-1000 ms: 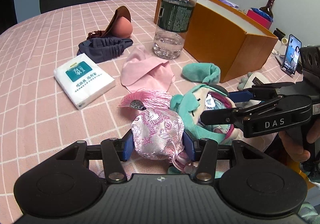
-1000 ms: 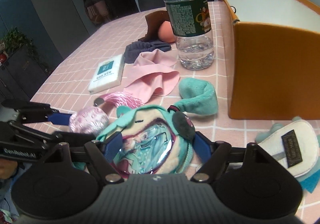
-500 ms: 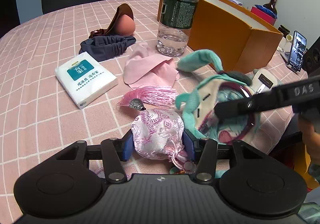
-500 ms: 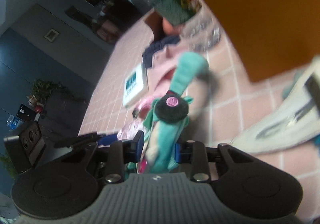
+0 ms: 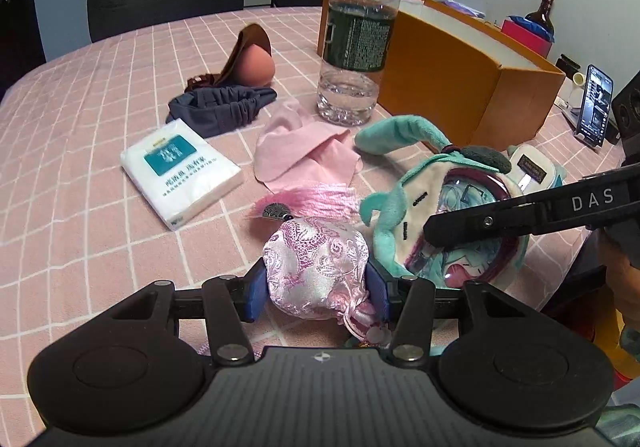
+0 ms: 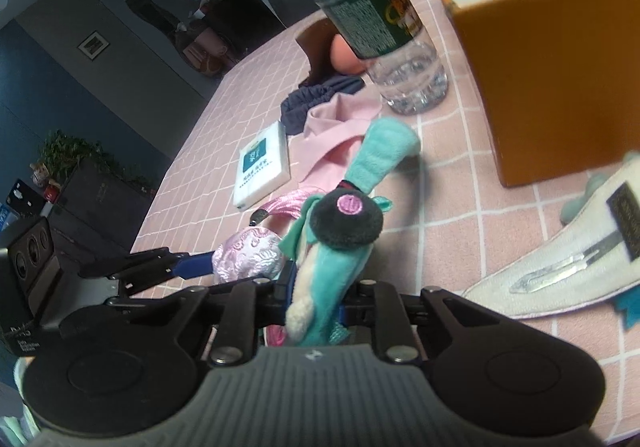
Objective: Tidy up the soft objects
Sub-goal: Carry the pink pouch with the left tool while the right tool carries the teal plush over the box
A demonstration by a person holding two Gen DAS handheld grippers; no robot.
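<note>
Left wrist: left hand-held gripper [image 5: 316,283] clenches brocade pouch [image 5: 316,263]; right grips plush [image 5: 452,215].

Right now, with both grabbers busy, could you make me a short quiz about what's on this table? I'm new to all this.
1. True or false: the left gripper is shut on the pink pouch.
2. What does the right gripper hold? A) tissue pack B) teal plush C) water bottle
3. Fill in: the water bottle stands upright beside the orange ____.

Key
1. True: both blue pads press the pouch's sides.
2. B: the teal plush is pinched between its fingers, while the tissue pack lies flat on the pink checked cloth.
3. box.
</note>
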